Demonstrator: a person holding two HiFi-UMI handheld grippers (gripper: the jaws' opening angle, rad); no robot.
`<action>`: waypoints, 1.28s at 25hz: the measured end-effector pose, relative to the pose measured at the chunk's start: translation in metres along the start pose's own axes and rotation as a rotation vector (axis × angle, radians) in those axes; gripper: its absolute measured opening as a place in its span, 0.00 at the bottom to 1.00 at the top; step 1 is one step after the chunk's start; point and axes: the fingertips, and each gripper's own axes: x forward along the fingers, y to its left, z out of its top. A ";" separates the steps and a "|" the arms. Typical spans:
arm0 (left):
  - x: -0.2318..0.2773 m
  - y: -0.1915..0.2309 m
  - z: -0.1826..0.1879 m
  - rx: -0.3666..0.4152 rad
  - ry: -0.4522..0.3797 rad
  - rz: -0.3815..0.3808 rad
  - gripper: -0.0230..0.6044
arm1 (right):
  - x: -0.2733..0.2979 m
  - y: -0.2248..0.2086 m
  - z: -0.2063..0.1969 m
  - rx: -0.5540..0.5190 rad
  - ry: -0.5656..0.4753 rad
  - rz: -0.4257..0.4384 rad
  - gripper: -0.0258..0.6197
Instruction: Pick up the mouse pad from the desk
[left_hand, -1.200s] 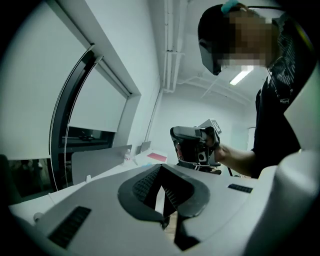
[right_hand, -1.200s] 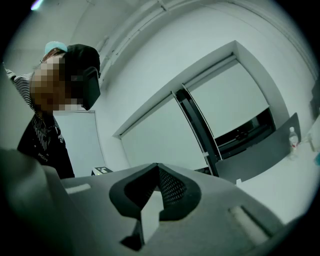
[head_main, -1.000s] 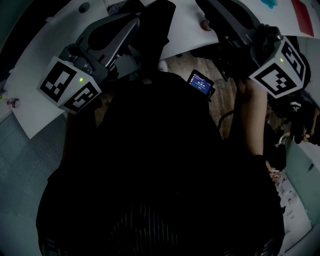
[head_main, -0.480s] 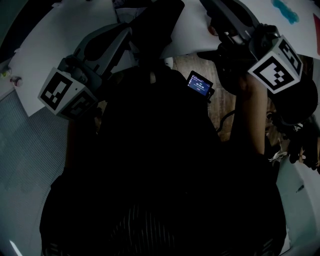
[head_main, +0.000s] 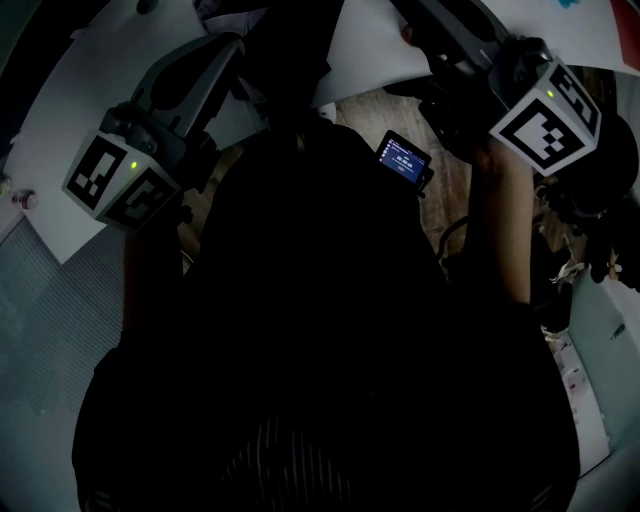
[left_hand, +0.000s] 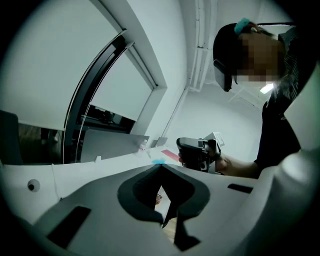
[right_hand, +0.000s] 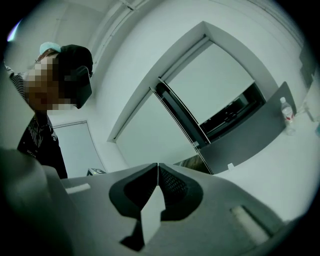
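Both tools, left tool (left_hand: 160, 167) and right tool (right_hand: 158, 166), hang pinched shut and empty by the white tabletop (head_main: 70, 115), with no mouse pad visible, so a blind closed reach could shove it away.

- Small lit screen (head_main: 403, 158): pale lines, probably text, too small to read.
- Left marker cube (head_main: 113, 182) and right marker cube (head_main: 545, 112): black-and-white square patterns, no letters.

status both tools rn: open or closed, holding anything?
Left tool: closed, nothing between its jaws.
Right tool: closed, nothing between its jaws.
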 end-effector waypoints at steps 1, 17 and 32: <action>-0.002 0.002 0.001 0.003 0.006 0.024 0.05 | 0.003 -0.004 -0.002 0.012 -0.007 0.024 0.05; -0.009 -0.015 0.010 0.125 0.074 0.030 0.05 | -0.004 -0.021 0.005 0.021 -0.089 0.079 0.21; 0.004 -0.009 -0.002 0.045 0.097 -0.022 0.05 | 0.003 -0.090 -0.046 0.170 -0.020 -0.081 0.38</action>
